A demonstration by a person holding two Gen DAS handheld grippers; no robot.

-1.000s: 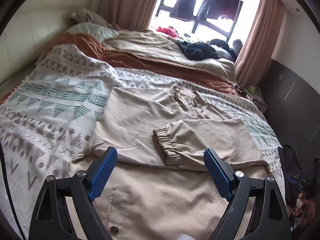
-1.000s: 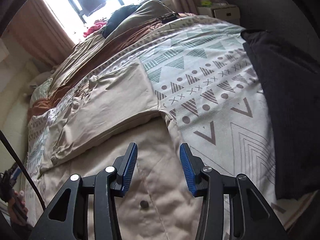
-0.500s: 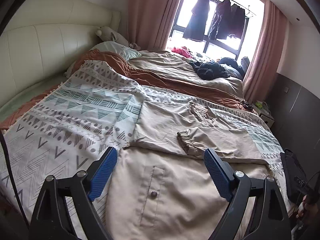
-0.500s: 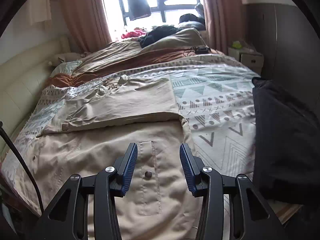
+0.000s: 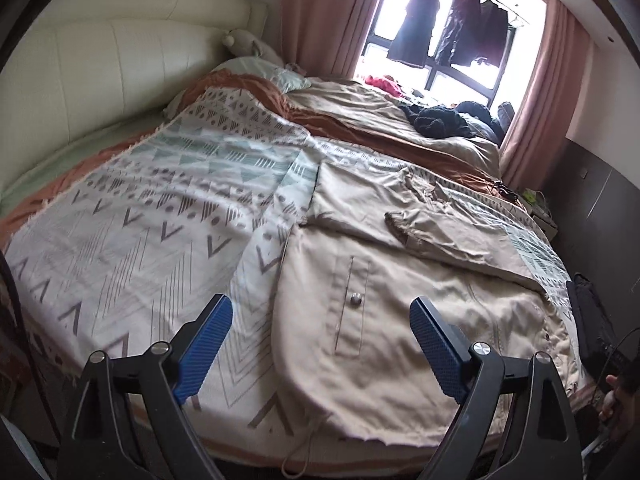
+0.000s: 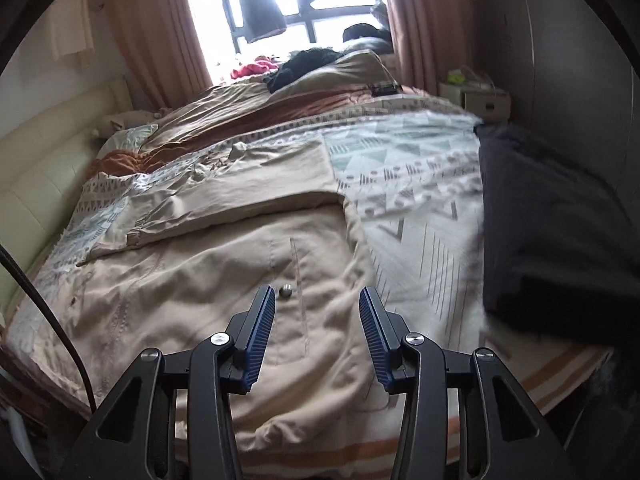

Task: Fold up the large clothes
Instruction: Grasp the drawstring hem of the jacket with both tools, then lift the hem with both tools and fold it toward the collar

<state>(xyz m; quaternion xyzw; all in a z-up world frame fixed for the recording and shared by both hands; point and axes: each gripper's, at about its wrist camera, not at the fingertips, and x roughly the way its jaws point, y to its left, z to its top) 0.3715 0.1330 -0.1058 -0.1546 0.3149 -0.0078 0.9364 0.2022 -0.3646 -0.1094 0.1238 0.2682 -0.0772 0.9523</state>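
Across the patterned bedspread [image 5: 168, 216] lies the beige jacket [image 5: 420, 320], sleeves folded inward, hem nearest. Left gripper [image 5: 320, 344] gapes empty; right gripper [image 6: 316, 336], jaws opening, grasps nothing, likely poised for the hem fold.

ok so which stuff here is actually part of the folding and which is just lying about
Part of the job:
- beige jacket, spread on the bed, sleeves folded in
- left gripper, open, empty
- right gripper, opening, empty

Lying about:
- patterned blanket
- dark clothes heap
- red garment
- black cushion
- soft toy
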